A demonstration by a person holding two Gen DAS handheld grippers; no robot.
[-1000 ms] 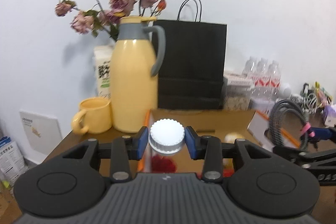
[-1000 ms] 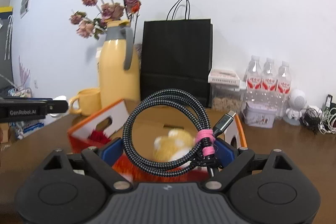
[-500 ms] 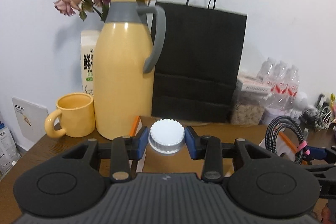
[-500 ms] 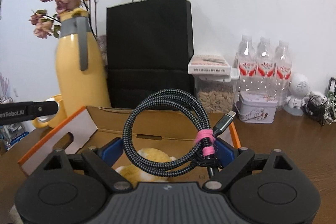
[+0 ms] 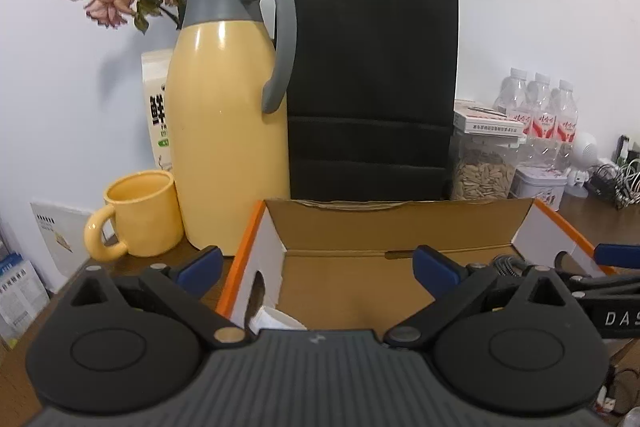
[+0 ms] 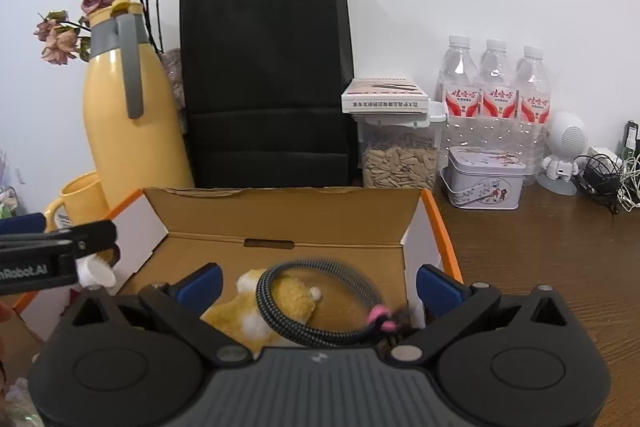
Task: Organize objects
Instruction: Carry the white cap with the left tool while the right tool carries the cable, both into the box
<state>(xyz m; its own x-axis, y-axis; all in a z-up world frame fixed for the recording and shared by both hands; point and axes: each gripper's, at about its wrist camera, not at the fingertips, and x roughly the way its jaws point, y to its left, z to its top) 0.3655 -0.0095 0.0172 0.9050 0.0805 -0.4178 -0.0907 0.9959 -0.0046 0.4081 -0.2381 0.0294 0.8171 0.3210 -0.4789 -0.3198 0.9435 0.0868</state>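
Right wrist view: both grippers (image 6: 318, 281) (image 5: 318, 263) just released over the box (image 6: 288, 213), cable (image 6: 320, 301) inside.

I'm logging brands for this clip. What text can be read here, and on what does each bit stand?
"DAS": cut-off white letters on the right tool's black arm.
"nRobot.AI": cut-off white letters on the left tool's black arm.
"鲜": large black character on the milk carton; its smaller print is unreadable.
Water bottle labels, flat box edge, tin: too small or blurred.
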